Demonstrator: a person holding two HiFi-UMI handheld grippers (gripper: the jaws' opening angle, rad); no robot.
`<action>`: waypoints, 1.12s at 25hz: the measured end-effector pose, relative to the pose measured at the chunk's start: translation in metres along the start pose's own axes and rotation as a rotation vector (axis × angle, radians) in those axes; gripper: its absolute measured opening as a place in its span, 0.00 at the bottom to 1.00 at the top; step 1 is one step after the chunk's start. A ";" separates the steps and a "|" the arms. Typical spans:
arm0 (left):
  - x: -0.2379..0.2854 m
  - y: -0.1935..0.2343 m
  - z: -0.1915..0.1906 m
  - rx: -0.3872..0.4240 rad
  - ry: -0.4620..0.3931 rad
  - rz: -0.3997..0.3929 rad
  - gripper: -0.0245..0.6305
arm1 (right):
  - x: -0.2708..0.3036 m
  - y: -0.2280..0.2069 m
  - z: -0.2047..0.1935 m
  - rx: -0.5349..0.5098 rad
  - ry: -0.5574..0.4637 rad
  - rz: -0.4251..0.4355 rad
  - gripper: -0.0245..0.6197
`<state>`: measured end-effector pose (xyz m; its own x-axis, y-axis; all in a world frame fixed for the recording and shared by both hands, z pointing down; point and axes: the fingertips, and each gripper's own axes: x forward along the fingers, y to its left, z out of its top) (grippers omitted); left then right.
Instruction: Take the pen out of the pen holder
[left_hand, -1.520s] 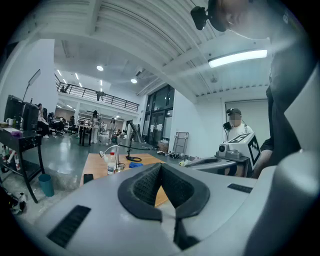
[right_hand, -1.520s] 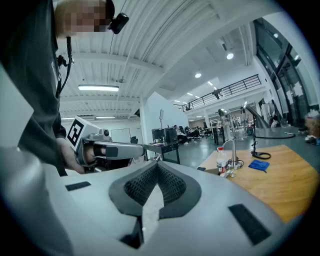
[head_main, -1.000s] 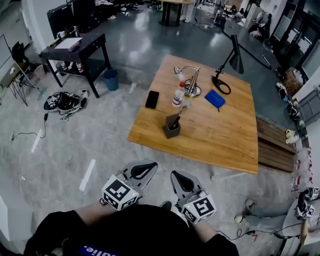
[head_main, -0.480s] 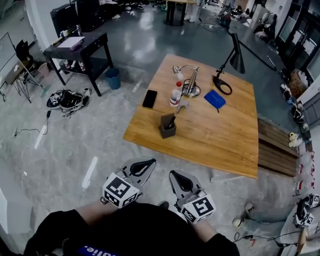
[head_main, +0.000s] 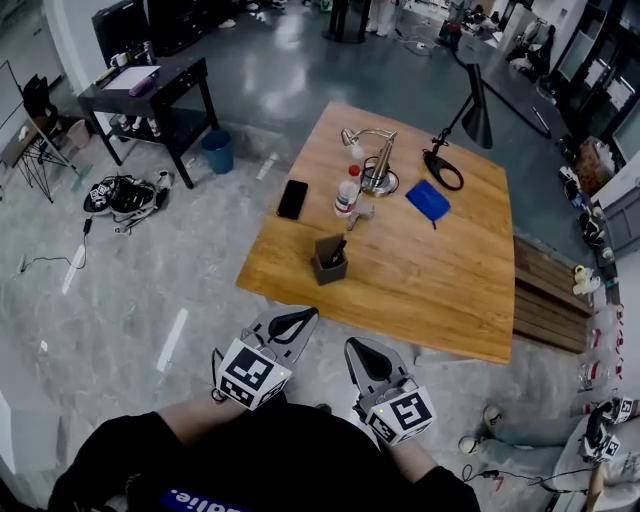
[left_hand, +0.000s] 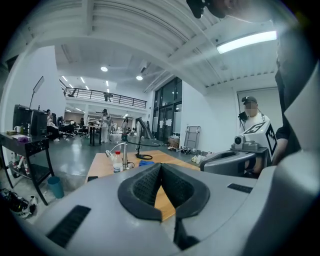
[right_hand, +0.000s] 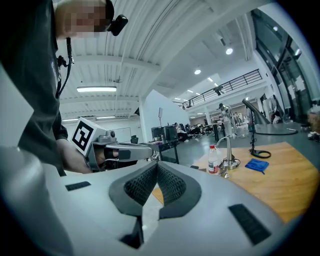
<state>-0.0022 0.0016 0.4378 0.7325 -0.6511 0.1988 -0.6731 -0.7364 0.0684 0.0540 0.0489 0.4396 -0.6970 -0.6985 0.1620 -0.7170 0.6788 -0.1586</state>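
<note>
The dark pen (head_main: 337, 250) stands nearly upright in the square, dark grey pen holder (head_main: 325, 268), its upper end leaning far-right. The holder stands on the wooden worktop (head_main: 430, 270), near its near-left corner. The left gripper (head_main: 298, 316) and right gripper (head_main: 356, 346) are held low against the person's body, well short of the worktop, pointing forward, fingers clenched together on nothing.

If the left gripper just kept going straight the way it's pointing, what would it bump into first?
Probably the pen holder at the near edge of the wooden table: the left gripper aims roughly at it. Its height is unclear, so it may pass above.
</note>
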 end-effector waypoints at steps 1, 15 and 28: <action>0.005 0.007 0.001 0.009 0.000 -0.013 0.05 | 0.007 -0.003 0.002 -0.001 0.001 -0.017 0.05; 0.082 0.079 -0.006 0.042 0.060 -0.113 0.05 | 0.077 -0.052 0.021 -0.003 0.012 -0.118 0.05; 0.146 0.099 -0.048 0.023 0.157 -0.024 0.06 | 0.068 -0.093 0.015 0.018 0.032 -0.091 0.05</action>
<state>0.0336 -0.1573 0.5202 0.7223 -0.5979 0.3476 -0.6517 -0.7566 0.0528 0.0732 -0.0657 0.4504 -0.6289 -0.7493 0.2075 -0.7775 0.6083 -0.1596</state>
